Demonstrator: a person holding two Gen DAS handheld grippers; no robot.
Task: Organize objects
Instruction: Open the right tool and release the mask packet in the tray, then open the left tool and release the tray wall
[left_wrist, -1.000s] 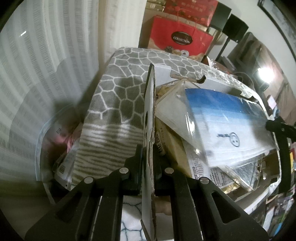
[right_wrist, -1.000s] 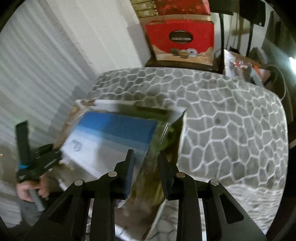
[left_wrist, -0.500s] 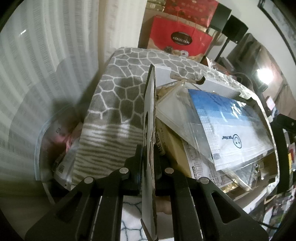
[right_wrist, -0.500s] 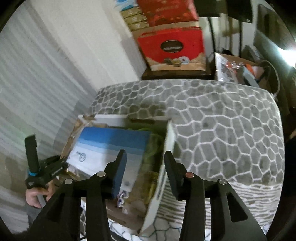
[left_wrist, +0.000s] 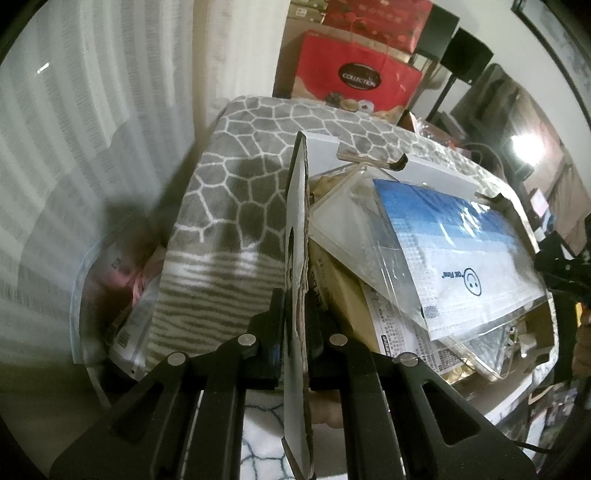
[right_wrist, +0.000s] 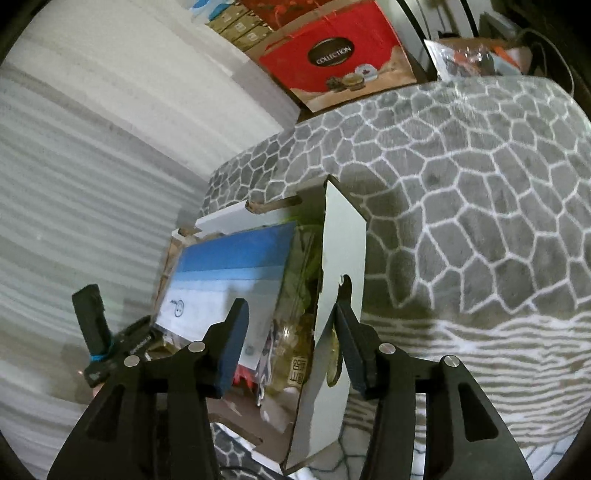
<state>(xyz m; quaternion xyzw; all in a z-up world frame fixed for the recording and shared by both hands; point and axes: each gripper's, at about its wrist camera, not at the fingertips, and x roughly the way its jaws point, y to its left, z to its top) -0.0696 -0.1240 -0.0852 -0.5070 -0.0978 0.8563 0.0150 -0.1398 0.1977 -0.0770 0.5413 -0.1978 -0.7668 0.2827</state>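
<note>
The left gripper (left_wrist: 295, 325) is clamped on the upright side flap (left_wrist: 297, 236) of a white cardboard box (left_wrist: 436, 166), its jaws pressed flat against both faces of the card. The right gripper (right_wrist: 291, 332) has its jaws standing apart, with the opposite flap (right_wrist: 341, 258) of the same box between them; the right-hand finger lies close against the card, but no squeeze shows. The box sits on a bed or sofa, which one cannot be told, covered by a grey blanket (right_wrist: 461, 203) with a white cracked-stone pattern. The box is crammed: a clear plastic pouch with a blue and white sheet (left_wrist: 454, 251) lies tilted on top, over printed papers and packets that rise above the rim. Behind the blanket stands a red gift bag (right_wrist: 332, 55) marked "COLLECTION", beside stacked cartons. A white ribbed wall (right_wrist: 92, 184) runs along the left. Low beside the blanket lies a plastic bag (left_wrist: 110, 280) of pink items.
</note>
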